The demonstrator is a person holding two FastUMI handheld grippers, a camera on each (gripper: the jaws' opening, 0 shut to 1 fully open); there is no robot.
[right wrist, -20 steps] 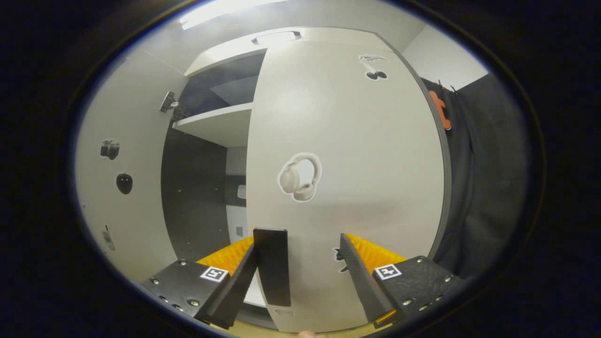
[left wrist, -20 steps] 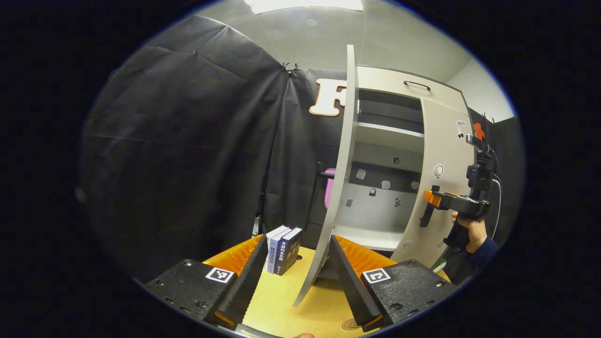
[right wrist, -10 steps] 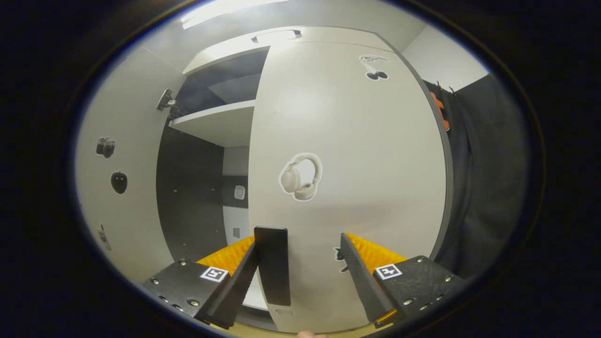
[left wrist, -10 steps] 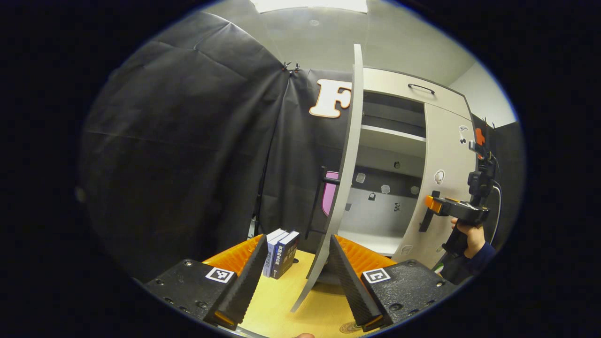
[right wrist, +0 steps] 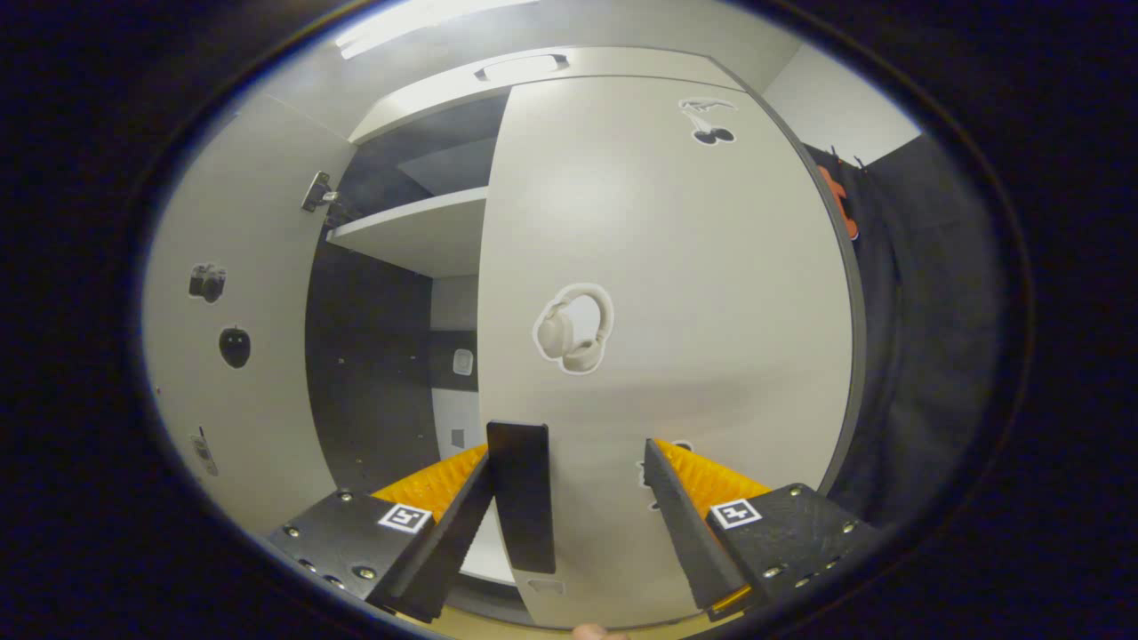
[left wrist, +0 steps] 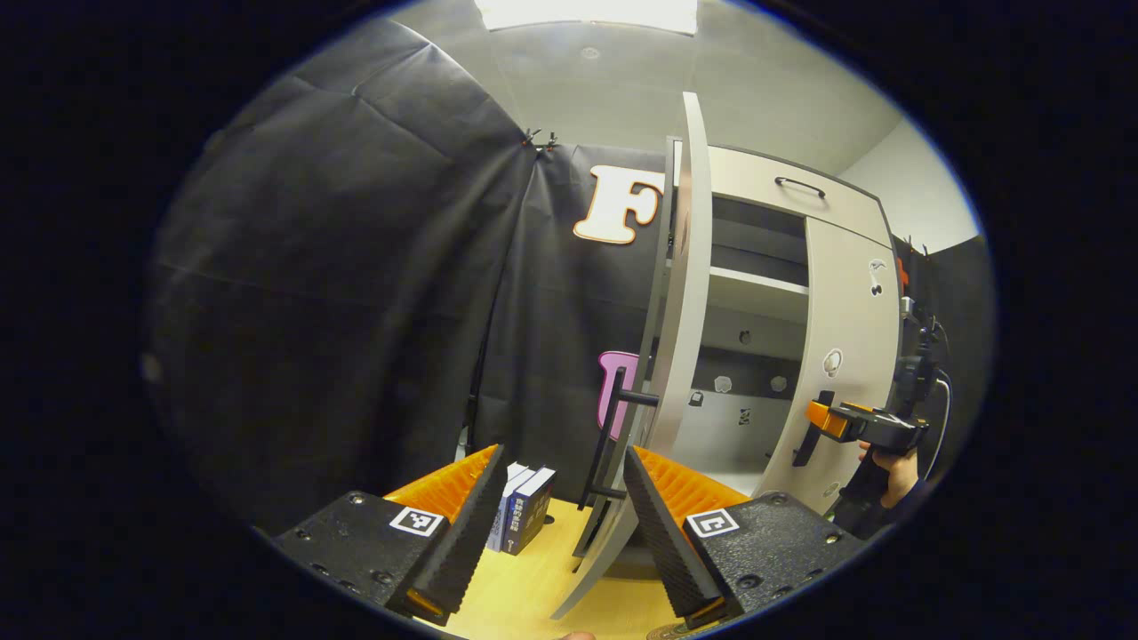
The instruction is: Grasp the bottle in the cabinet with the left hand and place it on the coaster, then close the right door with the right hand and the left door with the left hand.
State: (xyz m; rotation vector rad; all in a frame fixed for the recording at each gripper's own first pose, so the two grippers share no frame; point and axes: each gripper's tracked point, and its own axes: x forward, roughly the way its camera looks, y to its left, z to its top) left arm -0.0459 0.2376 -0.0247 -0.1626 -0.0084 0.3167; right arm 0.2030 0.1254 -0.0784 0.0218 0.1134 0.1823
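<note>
In the left gripper view the white cabinet's left door (left wrist: 689, 293) stands open, almost edge-on, its black bar handle (left wrist: 613, 436) on the outer side. My left gripper (left wrist: 562, 453) is open, and the door's lower edge shows just beyond its fingers. Far right, a hand holds my right gripper (left wrist: 820, 418) against the right door (left wrist: 845, 338) at its black handle. In the right gripper view my right gripper (right wrist: 569, 453) is open, facing the right door (right wrist: 658, 267). The handle (right wrist: 520, 498) lies between its fingers, by the left one. That door is ajar.
Dark books (left wrist: 520, 520) stand on the wooden table (left wrist: 533, 596) left of the cabinet. A shelf (right wrist: 418, 236) and the dark interior show through the gap. The left door's inner face (right wrist: 231, 293) carries small stickers. Black cloth walls close in the left and back.
My left gripper has shifted round the left door, so its outer face and handle now show and the books sit lower. The right gripper and right door have barely moved.
</note>
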